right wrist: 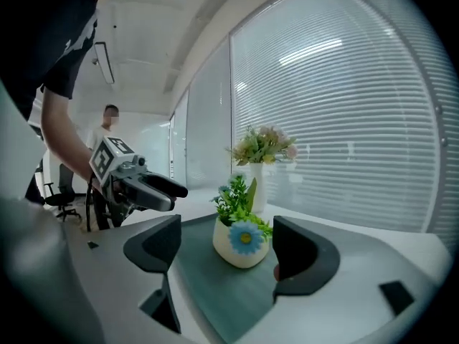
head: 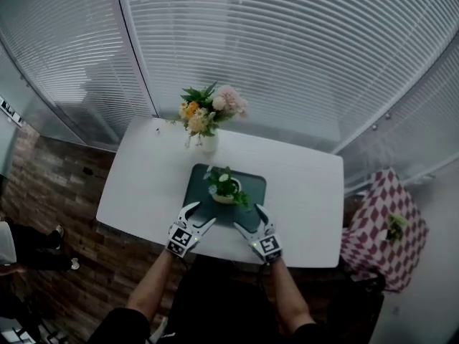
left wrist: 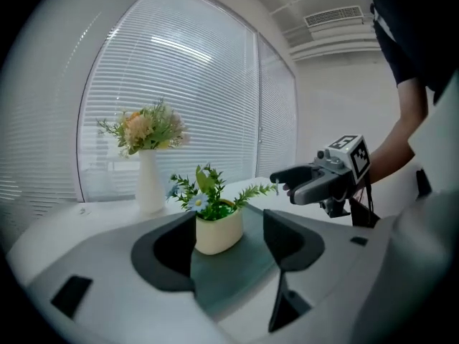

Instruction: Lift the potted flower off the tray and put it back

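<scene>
While one potted flower (head: pixel 226 188) sits on one tray (head: pixel 253 187), the left gripper (head: pixel 200 216) and right gripper (head: pixel 247 218) hover at the tray's near edge, both jaws released and empty; one vase (head: pixel 208 142) stands beyond the tray.

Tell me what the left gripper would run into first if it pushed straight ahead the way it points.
Most likely the potted flower: its cream pot stands on the tray straight ahead, seen between the open jaws of the left gripper, with nothing nearer in that line. How far off it is remains unclear.
</scene>
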### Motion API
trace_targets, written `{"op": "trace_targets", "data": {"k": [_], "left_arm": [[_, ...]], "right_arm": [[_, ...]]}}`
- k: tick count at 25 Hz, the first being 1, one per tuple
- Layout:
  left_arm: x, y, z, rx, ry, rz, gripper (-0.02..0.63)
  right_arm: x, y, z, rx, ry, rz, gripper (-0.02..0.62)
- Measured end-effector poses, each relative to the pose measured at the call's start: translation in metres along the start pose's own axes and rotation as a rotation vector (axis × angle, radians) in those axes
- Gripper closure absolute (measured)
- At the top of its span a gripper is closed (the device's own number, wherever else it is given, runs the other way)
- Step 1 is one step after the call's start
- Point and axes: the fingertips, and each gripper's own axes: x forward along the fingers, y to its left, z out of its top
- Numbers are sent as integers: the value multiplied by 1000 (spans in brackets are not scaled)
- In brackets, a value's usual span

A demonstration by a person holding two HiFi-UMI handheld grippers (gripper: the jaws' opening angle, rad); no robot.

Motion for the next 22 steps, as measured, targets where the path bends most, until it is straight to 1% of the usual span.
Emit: {"op": "trace_targets", "data": {"k": [6, 10, 13, 17, 20, 22], "left_arm": [[-35, -26, 20, 4, -74, 67, 324], [-58, -42, 32, -2, -119, 94, 324], [-74, -51, 37, -20, -164, 115, 324], [-95, -59, 51, -12, -202, 141, 324], [-114, -63, 63, 10, -235, 170, 324], [-127, -64, 73, -5, -261, 183, 324]], "right_arm": [[-43, 22, 21, -41, -70, -15, 219], [-69, 32, 35, -35, -118, -33, 219], [-87, 39, 40, -24, -125, -49, 219], [-107, 41, 52, 4, -167, -102, 219], [-122, 48, 60, -15, -192, -136, 219], [-131, 53, 63, 7, -185, -166, 219]]}}
